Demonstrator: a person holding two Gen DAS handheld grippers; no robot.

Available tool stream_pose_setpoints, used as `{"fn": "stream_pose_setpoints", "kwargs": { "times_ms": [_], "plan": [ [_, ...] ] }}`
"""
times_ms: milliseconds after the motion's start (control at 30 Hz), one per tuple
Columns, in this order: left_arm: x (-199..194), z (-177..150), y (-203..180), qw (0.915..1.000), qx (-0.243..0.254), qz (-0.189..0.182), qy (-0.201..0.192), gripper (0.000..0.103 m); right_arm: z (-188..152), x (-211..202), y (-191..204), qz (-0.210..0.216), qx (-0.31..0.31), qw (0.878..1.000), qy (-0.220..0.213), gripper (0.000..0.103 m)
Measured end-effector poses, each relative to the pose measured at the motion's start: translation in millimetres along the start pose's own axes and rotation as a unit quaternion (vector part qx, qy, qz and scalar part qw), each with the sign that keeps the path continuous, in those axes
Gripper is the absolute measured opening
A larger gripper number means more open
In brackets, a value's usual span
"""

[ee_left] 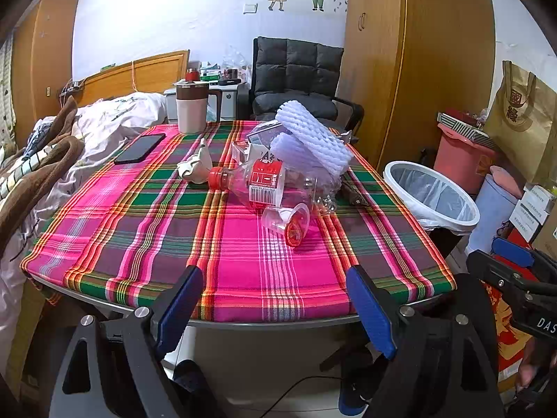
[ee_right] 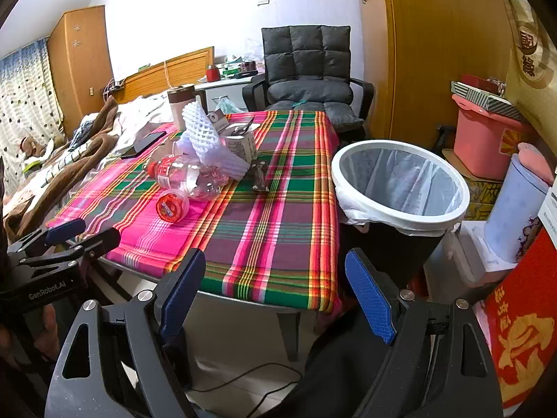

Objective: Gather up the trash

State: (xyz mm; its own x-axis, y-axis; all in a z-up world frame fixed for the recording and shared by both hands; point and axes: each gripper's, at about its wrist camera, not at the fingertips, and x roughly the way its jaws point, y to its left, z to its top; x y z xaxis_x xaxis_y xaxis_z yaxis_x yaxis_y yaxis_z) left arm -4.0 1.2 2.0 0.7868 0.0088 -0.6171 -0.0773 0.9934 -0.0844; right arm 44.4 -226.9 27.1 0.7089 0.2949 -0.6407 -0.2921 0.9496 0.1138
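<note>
Litter cluster on the tabletop (ee_left: 139, 244), gathered toward the far right corner. A clear plastic bottle (ee_left: 275, 183) with a red cap lies on its side, touching a small clear cup (ee_left: 287, 221) with a red lid, also tipped over, on its near side. Behind them, white foam netting (ee_left: 313, 136) is draped over a small carton (ee_right: 240, 146) and clear packaging; a crumpled white tissue (ee_left: 195, 169) lies just left of the bottle's cap, and a dark wrapper (ee_right: 259, 176) lies just beside the foam toward the right edge. A phone (ee_left: 139, 148) and a lidded mug (ee_left: 191, 106) sit near the far left corner, apparently not litter.

The lined bin (ee_right: 400, 181) stands just off the right edge, its rim about level with the cloth, probably so that items can be carried across and dropped in with little travel.

The left tool (ee_left: 275, 299) and right tool (ee_right: 275, 292) are both held off the near edge, angled downward, fingers spread wide with nothing between them. This suggests that no item has yet been taken; the cup, nearest the near edge, looks the easiest first pick.
</note>
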Motion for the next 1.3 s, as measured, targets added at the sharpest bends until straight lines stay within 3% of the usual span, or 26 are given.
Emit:
{"fn": "stream_pose_setpoints", "kwargs": {
  "times_ms": [1300],
  "plan": [
    [1.5, -1.0, -0.7, 1.0000, 0.001, 0.001, 0.001, 0.084, -1.1, 1.5, 1.6, 0.003, 0.000, 1.000, 0.002, 0.084]
  ]
}}
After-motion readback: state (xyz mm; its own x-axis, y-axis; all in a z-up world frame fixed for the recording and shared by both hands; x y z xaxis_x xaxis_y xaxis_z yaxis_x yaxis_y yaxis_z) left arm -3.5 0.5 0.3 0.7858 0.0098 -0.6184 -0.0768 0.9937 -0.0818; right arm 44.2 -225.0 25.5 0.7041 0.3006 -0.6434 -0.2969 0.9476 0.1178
